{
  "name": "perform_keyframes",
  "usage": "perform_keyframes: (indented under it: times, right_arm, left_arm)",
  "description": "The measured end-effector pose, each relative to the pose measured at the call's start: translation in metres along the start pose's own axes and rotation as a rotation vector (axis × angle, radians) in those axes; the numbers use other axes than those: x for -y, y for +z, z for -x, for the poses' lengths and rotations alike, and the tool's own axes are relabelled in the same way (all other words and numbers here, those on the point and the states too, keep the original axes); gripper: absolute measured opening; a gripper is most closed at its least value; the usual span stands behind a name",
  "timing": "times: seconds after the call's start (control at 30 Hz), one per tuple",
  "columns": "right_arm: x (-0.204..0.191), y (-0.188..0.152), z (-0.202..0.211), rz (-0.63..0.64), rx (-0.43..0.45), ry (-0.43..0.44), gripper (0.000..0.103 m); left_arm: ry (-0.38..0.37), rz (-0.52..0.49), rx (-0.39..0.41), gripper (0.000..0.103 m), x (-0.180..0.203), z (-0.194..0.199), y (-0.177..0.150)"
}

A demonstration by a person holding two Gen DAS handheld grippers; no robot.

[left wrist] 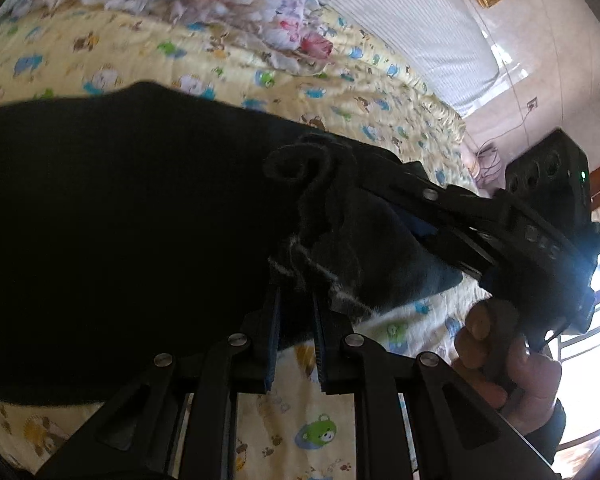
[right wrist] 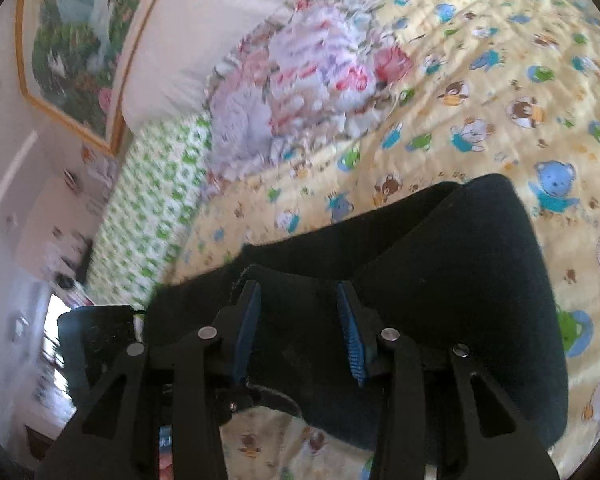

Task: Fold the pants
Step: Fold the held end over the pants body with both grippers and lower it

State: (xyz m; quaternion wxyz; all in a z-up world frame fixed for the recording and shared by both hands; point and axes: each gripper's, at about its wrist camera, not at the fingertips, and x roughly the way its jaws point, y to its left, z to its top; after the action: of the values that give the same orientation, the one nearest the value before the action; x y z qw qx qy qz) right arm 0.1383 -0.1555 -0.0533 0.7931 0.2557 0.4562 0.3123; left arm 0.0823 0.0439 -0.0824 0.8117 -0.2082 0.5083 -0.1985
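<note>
The black pants hang over a yellow cartoon-print bedspread. My left gripper is shut on a bunched edge of the pants, with a drawstring loop just beyond its tips. My right gripper shows in the left wrist view, coming in from the right and shut on the same edge of the pants. In the right wrist view the right gripper has its blue pads wide apart with the pants draped between and over them.
A crumpled floral blanket lies at the far side of the bed, also seen in the right wrist view. A white headboard and a framed picture stand behind. A green-patterned sheet edges the bed.
</note>
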Motion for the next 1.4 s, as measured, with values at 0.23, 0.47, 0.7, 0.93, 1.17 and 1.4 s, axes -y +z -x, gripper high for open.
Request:
perform_keyframes:
  times: [0.23,0.47,0.7,0.93,1.17,1.4]
  right_arm:
    - [-0.026,0.007,0.005,0.098,0.019,-0.022,0.041]
    - [-0.049,0.006,-0.007,0.14,-0.008,-0.004,0.041]
    - [-0.071,0.008,-0.017,0.189,-0.038,0.0,0.042]
    - [-0.098,0.008,-0.034,0.289,-0.092,-0.003,0.048]
    - [-0.132,0.009,-0.06,0.408,-0.16,0.023,0.049]
    - [-0.171,0.013,-0.095,0.533,-0.228,0.081,0.049]
  left_arm:
    - [-0.007,0.056,0.064,0.02,-0.019,0.031,-0.009]
    - [0.015,0.149,0.144,0.033,-0.054,0.068,-0.019]
    - [0.016,0.234,0.204,0.033,-0.078,0.1,-0.033]
    - [0.059,0.313,0.286,0.043,-0.098,0.138,-0.061]
    - [0.09,0.45,0.352,0.043,-0.139,0.166,-0.089]
    - [0.1,0.57,0.384,0.043,-0.174,0.178,-0.099]
